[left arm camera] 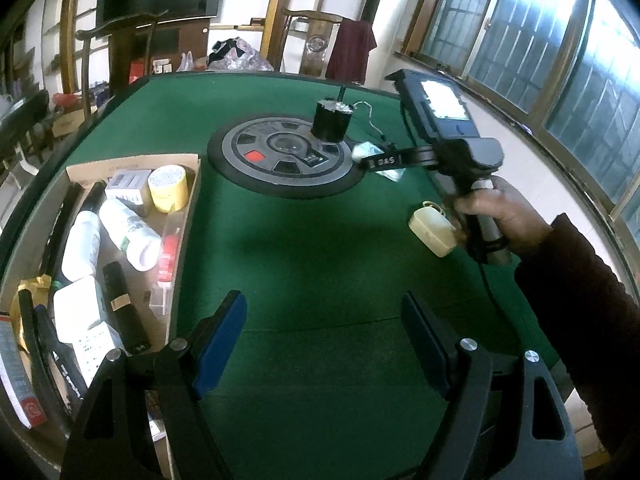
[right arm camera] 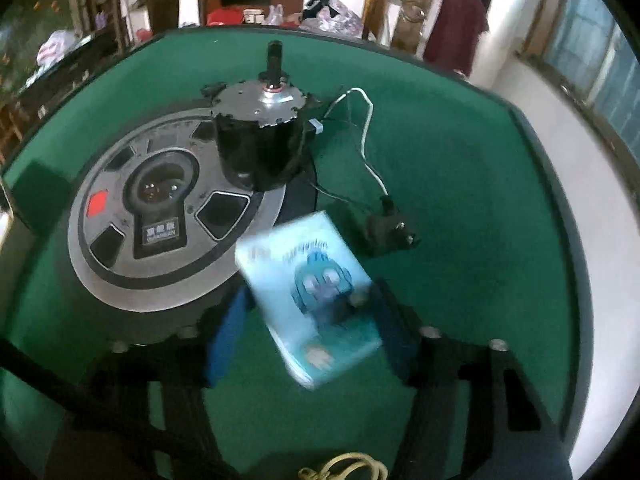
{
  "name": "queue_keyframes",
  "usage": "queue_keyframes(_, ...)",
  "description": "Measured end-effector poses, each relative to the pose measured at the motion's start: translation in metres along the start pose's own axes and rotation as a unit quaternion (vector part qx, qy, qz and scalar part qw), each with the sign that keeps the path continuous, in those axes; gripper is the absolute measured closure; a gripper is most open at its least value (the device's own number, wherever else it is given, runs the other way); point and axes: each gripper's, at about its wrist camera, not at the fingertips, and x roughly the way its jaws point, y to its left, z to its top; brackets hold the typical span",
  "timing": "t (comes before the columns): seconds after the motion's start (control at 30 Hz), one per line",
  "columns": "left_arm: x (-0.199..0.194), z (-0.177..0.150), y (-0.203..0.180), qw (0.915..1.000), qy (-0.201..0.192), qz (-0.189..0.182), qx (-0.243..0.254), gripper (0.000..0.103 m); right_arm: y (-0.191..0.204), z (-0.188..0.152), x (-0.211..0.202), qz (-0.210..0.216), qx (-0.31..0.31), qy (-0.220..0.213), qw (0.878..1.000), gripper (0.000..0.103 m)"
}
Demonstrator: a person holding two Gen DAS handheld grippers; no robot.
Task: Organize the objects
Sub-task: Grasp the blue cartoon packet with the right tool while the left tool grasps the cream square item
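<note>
My right gripper (right arm camera: 310, 330) is shut on a light blue packet (right arm camera: 308, 300) with a cartoon figure, blurred and tilted, over the edge of the round grey disc (right arm camera: 160, 216). In the left wrist view the same gripper (left arm camera: 376, 160), held by a hand (left arm camera: 504, 216), has the pale packet (left arm camera: 362, 152) at its tip beside the disc (left arm camera: 280, 156). My left gripper (left arm camera: 324, 344) stands open over bare green felt with nothing between its fingers. A cardboard box (left arm camera: 188, 216) at the left holds several items: white bottles, a yellow tape roll (left arm camera: 168, 188) and small boxes.
A black motor (right arm camera: 260, 136) stands on the disc's far edge, with a white wire running to a black plug (right arm camera: 386, 228) on the felt. A cream case (left arm camera: 432, 230) lies by the hand. Chairs and shelves stand beyond the green table (left arm camera: 300, 260); windows are at the right.
</note>
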Motion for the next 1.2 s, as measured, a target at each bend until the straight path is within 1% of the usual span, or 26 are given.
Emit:
queue_keyframes(0.07, 0.002, 0.0, 0.003, 0.9999, 0.004, -0.004, -0.011, 0.029, -0.006, -0.002, -0.005, 0.0, 0.009, 0.003, 1.0, 0.074)
queue_keyframes(0.13, 0.004, 0.001, 0.005, 0.9997, 0.006, -0.013, -0.02, 0.029, -0.015, -0.005, -0.014, 0.017, 0.03, -0.001, 0.999, 0.083)
queue_keyframes(0.17, 0.007, 0.002, 0.005, 0.9995, 0.009, -0.018, -0.025, 0.029, -0.021, -0.007, -0.021, 0.022, 0.043, -0.003, 0.999, 0.086)
queue_keyframes(0.27, 0.013, 0.006, -0.002, 0.9993, 0.009, -0.029, -0.022, 0.029, -0.033, -0.013, -0.035, 0.039, 0.073, -0.012, 0.996, 0.09)
queue_keyframes(0.37, 0.02, 0.014, -0.024, 0.9988, -0.006, -0.046, 0.013, 0.029, -0.045, -0.024, -0.052, 0.056, 0.1, -0.024, 0.993, 0.093)
queue_keyframes(0.4, 0.025, 0.017, -0.036, 0.9973, -0.013, -0.062, 0.036, 0.029, -0.049, -0.028, -0.057, 0.06, 0.107, -0.028, 0.992, 0.093)
queue_keyframes(0.47, 0.036, 0.022, -0.055, 0.994, -0.016, -0.078, 0.075, 0.029, -0.064, -0.043, -0.07, 0.077, 0.129, -0.039, 0.988, 0.094)
queue_keyframes(0.53, 0.054, 0.03, -0.075, 0.9892, -0.011, -0.086, 0.118, 0.029, -0.073, -0.054, -0.074, 0.093, 0.148, -0.049, 0.983, 0.094)
queue_keyframes(0.57, 0.065, 0.034, -0.084, 0.9873, -0.003, -0.088, 0.132, 0.029, -0.082, -0.065, -0.081, 0.107, 0.163, -0.056, 0.979, 0.094)
queue_keyframes(0.67, 0.097, 0.048, -0.106, 0.9812, 0.021, -0.102, 0.162, 0.029, -0.092, -0.087, -0.094, 0.129, 0.187, -0.067, 0.971, 0.094)
queue_keyframes(0.77, 0.121, 0.053, -0.124, 0.9772, 0.021, -0.075, 0.198, 0.029, -0.105, -0.108, -0.104, 0.154, 0.215, -0.076, 0.961, 0.094)
queue_keyframes(0.83, 0.14, 0.052, -0.136, 0.9721, 0.035, -0.055, 0.225, 0.029, -0.11, -0.115, -0.104, 0.17, 0.226, -0.072, 0.957, 0.094)
queue_keyframes(0.9, 0.157, 0.046, -0.146, 0.9655, 0.057, -0.034, 0.252, 0.028, -0.111, -0.116, -0.1, 0.168, 0.218, -0.067, 0.959, 0.093)
queue_keyframes(0.93, 0.157, 0.046, -0.146, 0.9655, 0.049, -0.04, 0.253, 0.028, -0.109, -0.115, -0.098, 0.164, 0.212, -0.066, 0.961, 0.093)
queue_keyframes(0.97, 0.159, 0.047, -0.147, 0.9657, 0.05, -0.048, 0.25, 0.026, -0.107, -0.114, -0.095, 0.166, 0.21, -0.064, 0.961, 0.091)
queue_keyframes(1.0, 0.161, 0.046, -0.147, 0.9668, 0.064, -0.052, 0.242, 0.026, -0.107, -0.113, -0.092, 0.173, 0.211, -0.061, 0.96, 0.089)
queue_keyframes(1.03, 0.159, 0.048, -0.145, 0.9695, 0.063, -0.053, 0.231, 0.026, -0.108, -0.113, -0.09, 0.179, 0.214, -0.058, 0.959, 0.082)
queue_keyframes(1.07, 0.159, 0.049, -0.145, 0.971, 0.064, -0.049, 0.225, 0.03, -0.107, -0.111, -0.087, 0.183, 0.222, -0.058, 0.956, 0.071)
queue_keyframes(1.1, 0.157, 0.048, -0.146, 0.9712, 0.063, -0.04, 0.226, 0.041, -0.107, -0.109, -0.085, 0.185, 0.226, -0.061, 0.955, 0.065)
queue_keyframes(1.13, 0.155, 0.048, -0.147, 0.9706, 0.066, -0.046, 0.227, 0.041, -0.106, -0.106, -0.082, 0.186, 0.227, -0.063, 0.954, 0.053)
queue_keyframes(1.17, 0.152, 0.047, -0.147, 0.9711, 0.069, -0.051, 0.223, 0.041, -0.105, -0.102, -0.079, 0.185, 0.225, -0.063, 0.954, 0.048)
queue_keyframes(1.2, 0.15, 0.046, -0.145, 0.9717, 0.073, -0.05, 0.219, 0.041, -0.103, -0.098, -0.075, 0.18, 0.222, -0.059, 0.956, 0.048)
